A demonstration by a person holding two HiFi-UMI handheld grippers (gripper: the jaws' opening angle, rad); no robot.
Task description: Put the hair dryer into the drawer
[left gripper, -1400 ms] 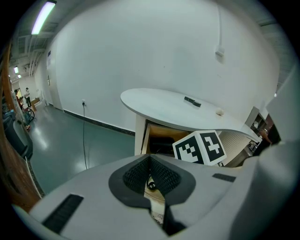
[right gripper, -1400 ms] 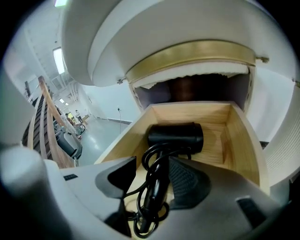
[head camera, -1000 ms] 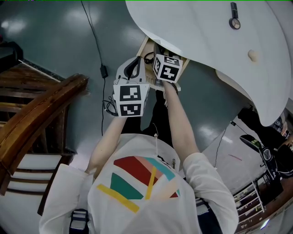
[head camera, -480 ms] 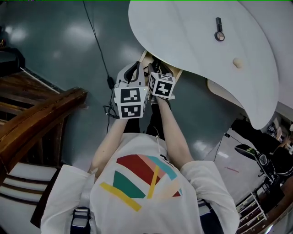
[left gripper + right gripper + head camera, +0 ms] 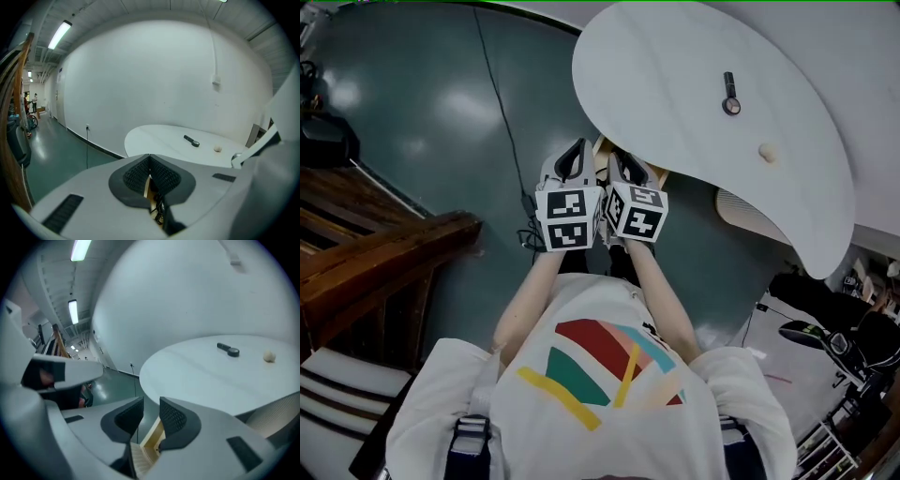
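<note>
The wooden drawer (image 5: pixel 662 173) sticks out from under the white table (image 5: pixel 694 159), mostly hidden by the two grippers. My left gripper (image 5: pixel 578 148) is shut, its ribbed pads (image 5: pixel 136 174) meeting with nothing between them. Below them a black cord (image 5: pixel 160 211) lies in the drawer (image 5: pixel 147 186); the hair dryer's body is not in clear view. My right gripper (image 5: pixel 619 161) hangs just to its right. Its jaws (image 5: pixel 151 411) are closing with a gap and nothing in it; the drawer's edge (image 5: pixel 151 442) shows through the gap.
On the tabletop lie a small black tool (image 5: pixel 729 94) and a pale ball (image 5: pixel 766 152). A black cable (image 5: pixel 502 122) runs across the green floor. A dark wooden stair rail (image 5: pixel 384 262) stands at the left.
Both grippers have lifted up from the drawer toward the camera and now sit side by side. Less of the drawer shows than a second ago.
</note>
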